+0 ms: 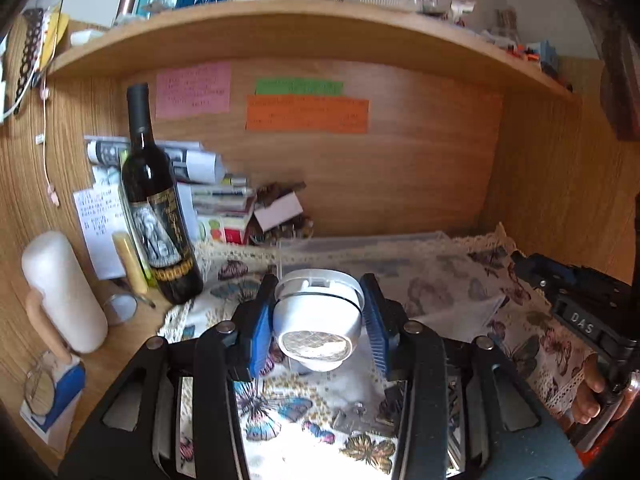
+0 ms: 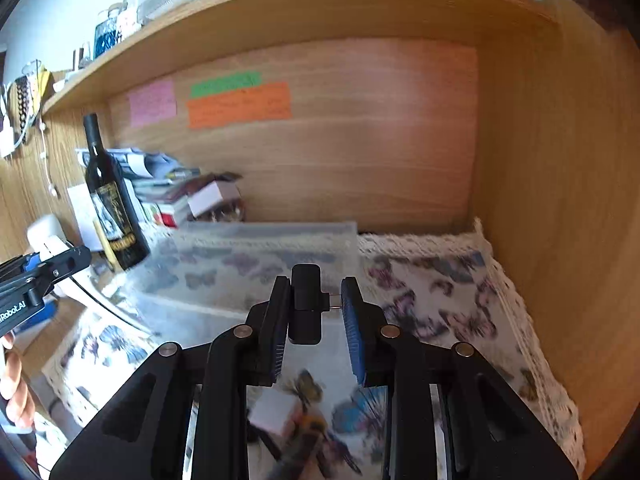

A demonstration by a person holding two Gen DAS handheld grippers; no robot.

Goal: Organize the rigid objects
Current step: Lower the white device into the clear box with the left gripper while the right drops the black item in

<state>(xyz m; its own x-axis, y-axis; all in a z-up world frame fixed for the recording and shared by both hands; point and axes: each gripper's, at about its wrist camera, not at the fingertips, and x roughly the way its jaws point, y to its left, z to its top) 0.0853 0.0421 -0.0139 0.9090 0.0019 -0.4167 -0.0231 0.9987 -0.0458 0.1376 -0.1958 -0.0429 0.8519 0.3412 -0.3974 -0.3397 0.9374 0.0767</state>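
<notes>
In the left wrist view my left gripper [image 1: 319,292] is shut on a white dome-shaped lamp [image 1: 320,320], its blue pads pressing on both sides and its round shiny face turned toward the camera. It hangs above the butterfly cloth [image 1: 460,292]. In the right wrist view my right gripper [image 2: 316,286] is shut on a small black adapter [image 2: 305,304], whose metal plug points at the right pad. A shallow clear plastic box [image 2: 260,240] lies on the cloth just beyond it. Small metal bits [image 1: 356,412] lie on the cloth below the lamp.
A dark wine bottle [image 1: 160,216], a white cylinder [image 1: 64,292] and a pile of papers and boxes [image 1: 216,196] crowd the left back corner. A wooden shelf [image 1: 300,36] full of bottles hangs overhead. Wooden walls close the back and right. A blurred white cube [image 2: 276,412] lies on the cloth.
</notes>
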